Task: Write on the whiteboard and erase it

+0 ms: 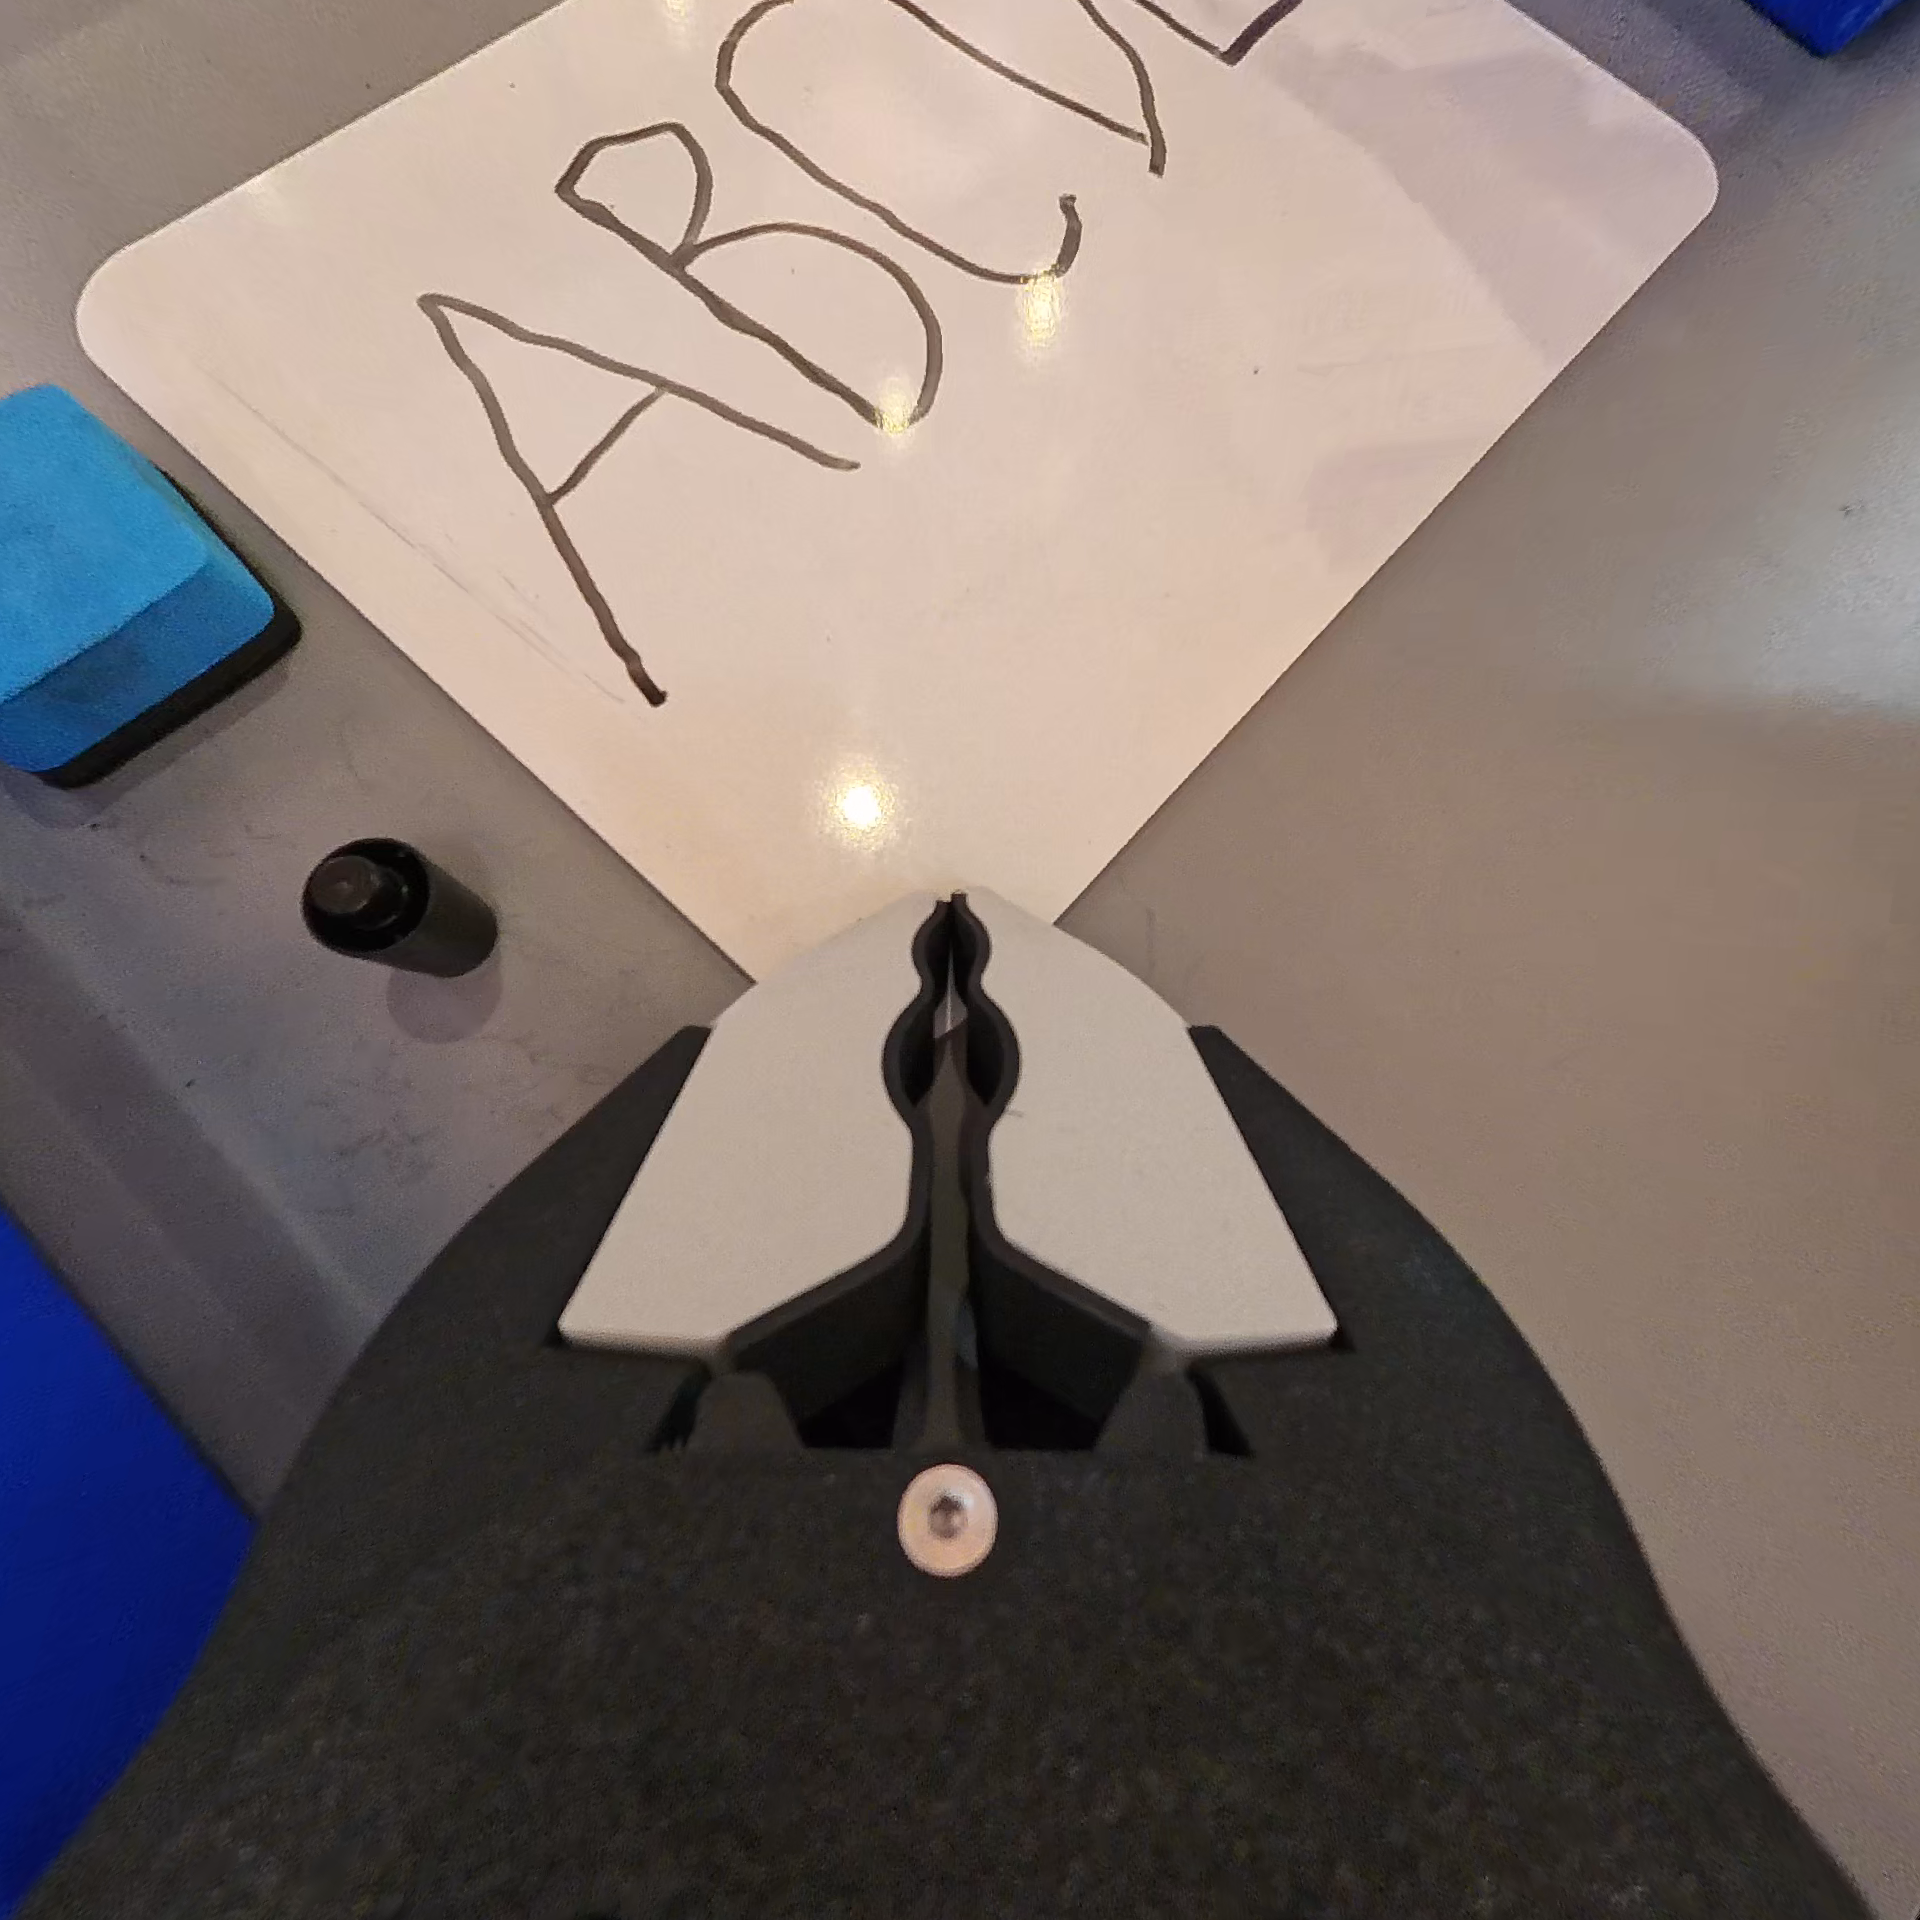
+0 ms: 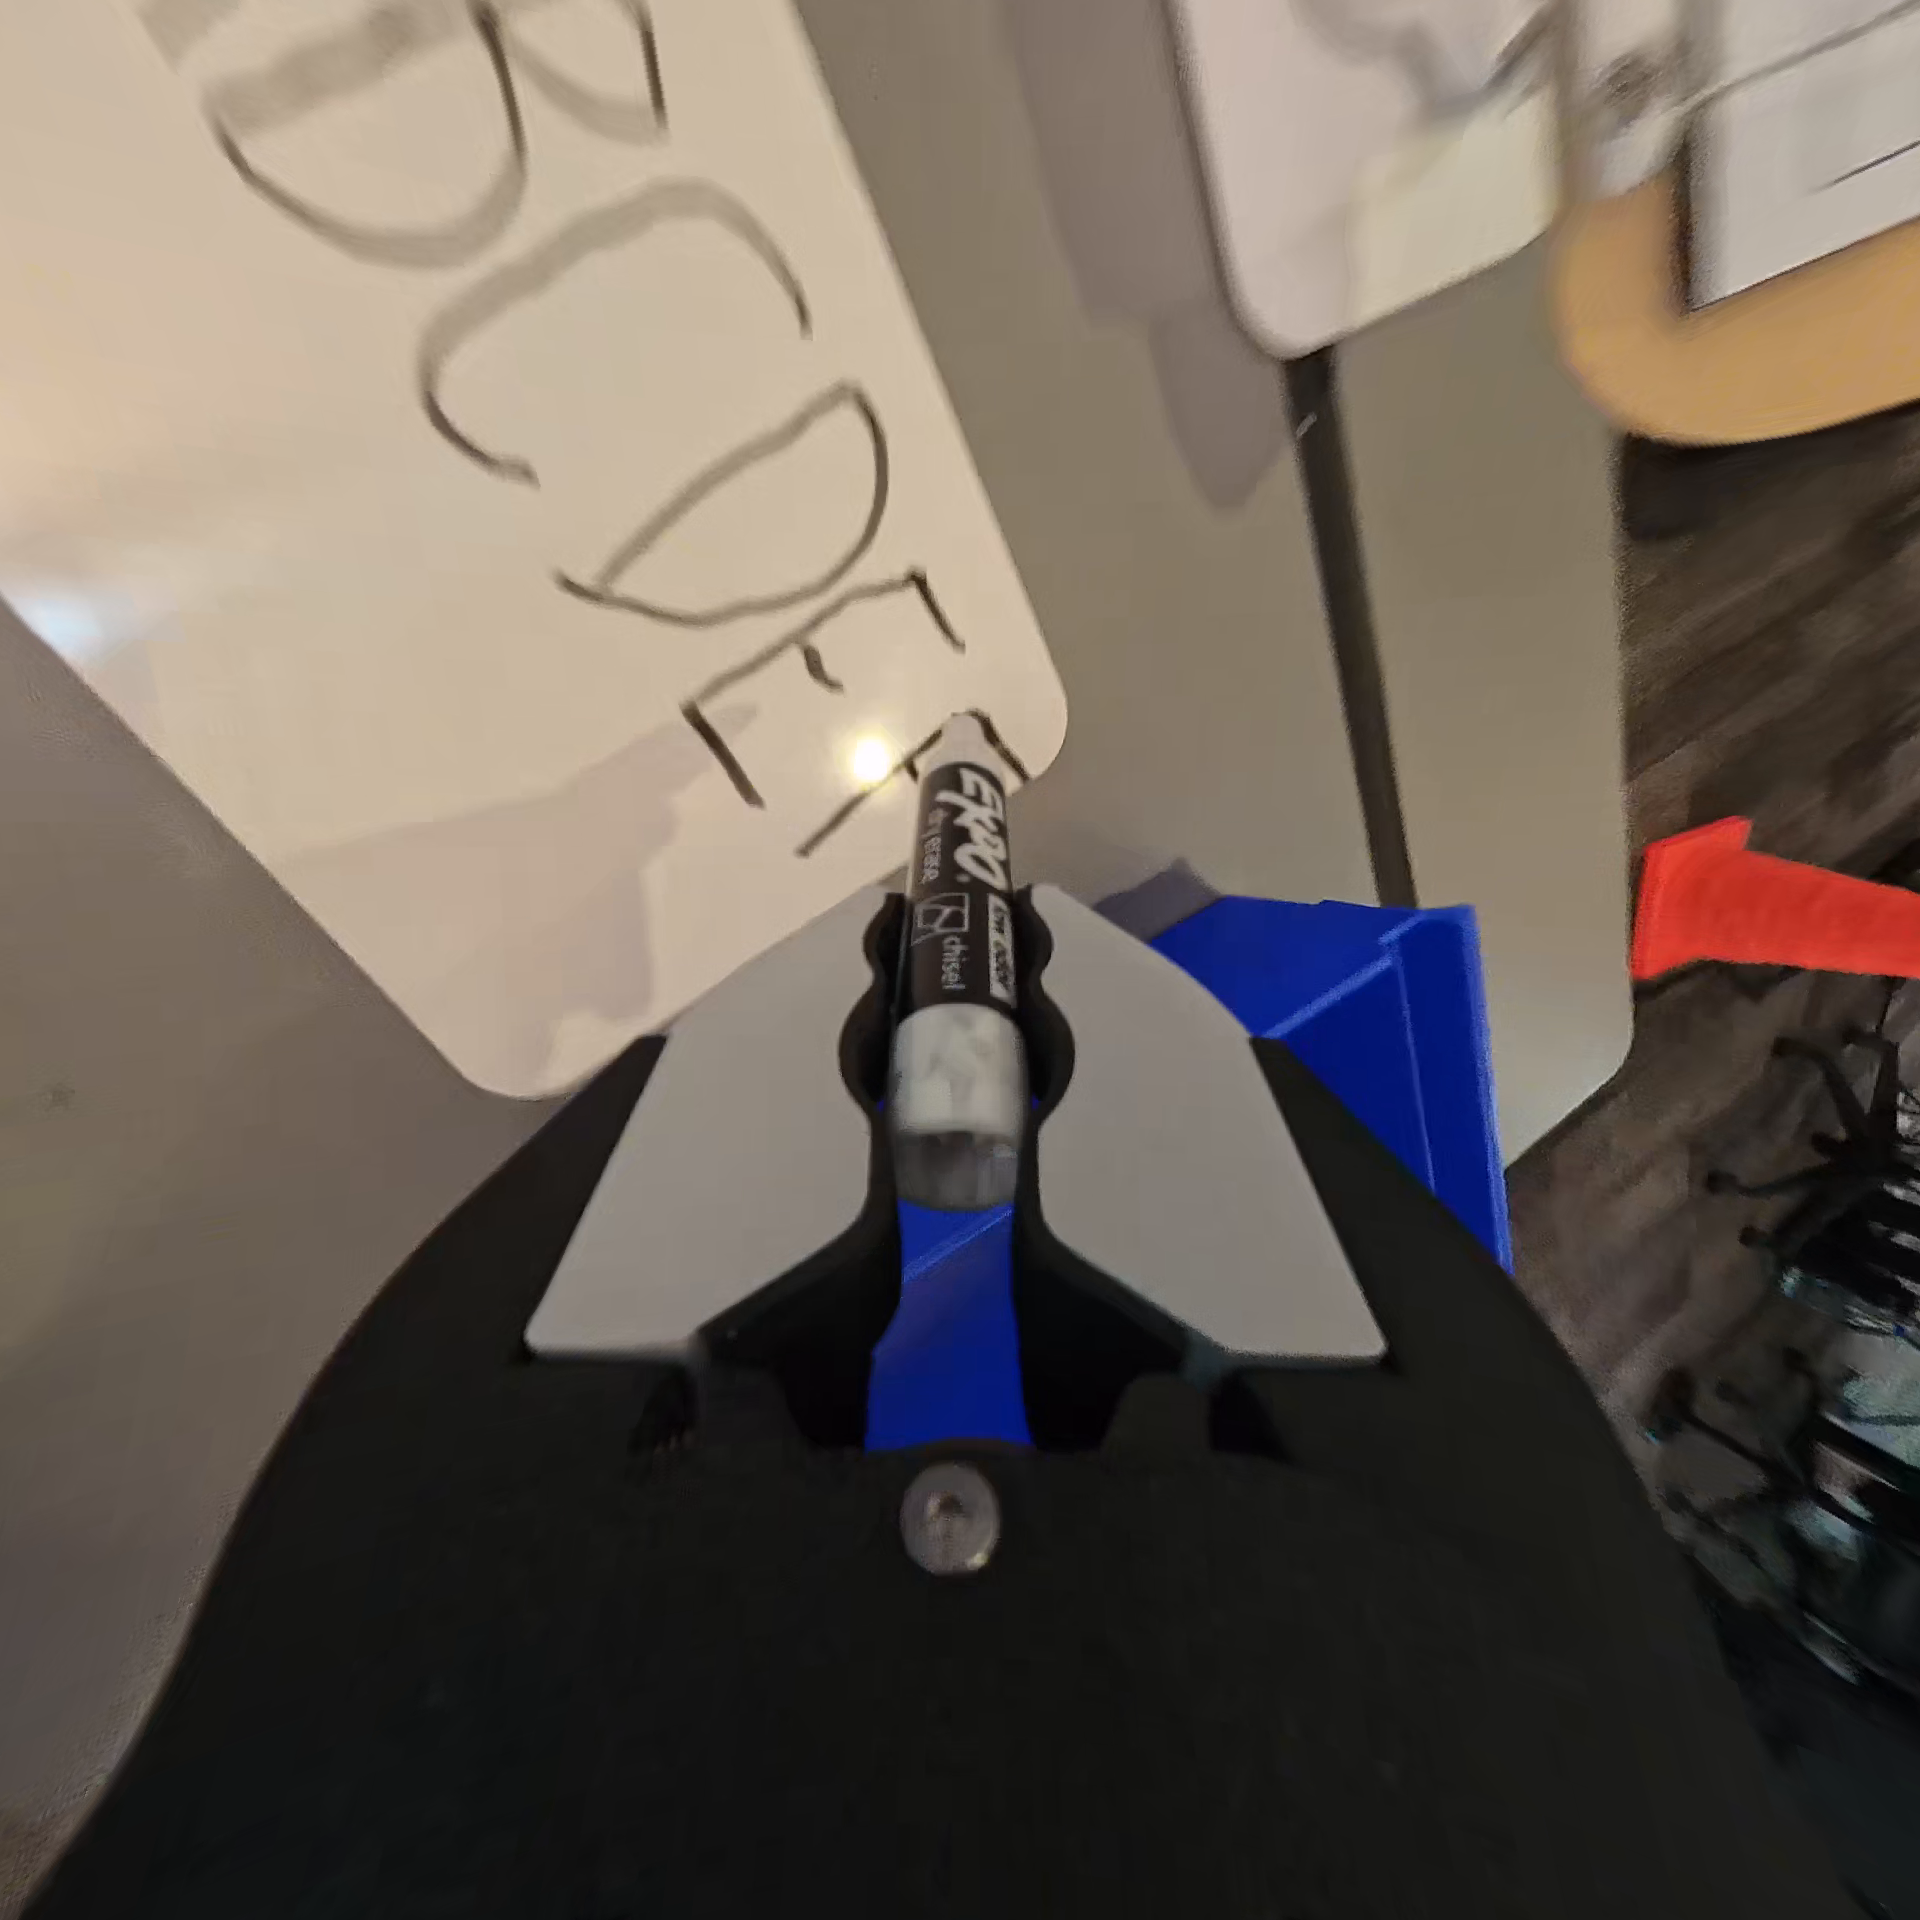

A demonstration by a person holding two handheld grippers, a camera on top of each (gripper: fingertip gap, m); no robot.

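Note:
A white whiteboard point(image 1: 1039, 582) with black handwritten letters lies flat on the grey table. My left gripper point(image 1: 954, 902) is shut and empty, its tips over the board's near corner. A blue eraser point(image 1: 104, 582) with a black base lies left of the board. A black marker cap point(image 1: 395, 909) stands on the table near it. In the right wrist view my right gripper point(image 2: 958, 904) is shut on a black marker point(image 2: 951, 894), whose tip sits at the last stroke near the corner of the whiteboard point(image 2: 416, 582).
A blue bin point(image 2: 1351, 997) stands just right of the right gripper, at the table edge. A second white board point(image 2: 1382, 166) lies farther back. A red piece point(image 2: 1766, 914) and black cables point(image 2: 1829, 1247) lie beyond the table. Blue objects show at the left wrist view's edges point(image 1: 94, 1558).

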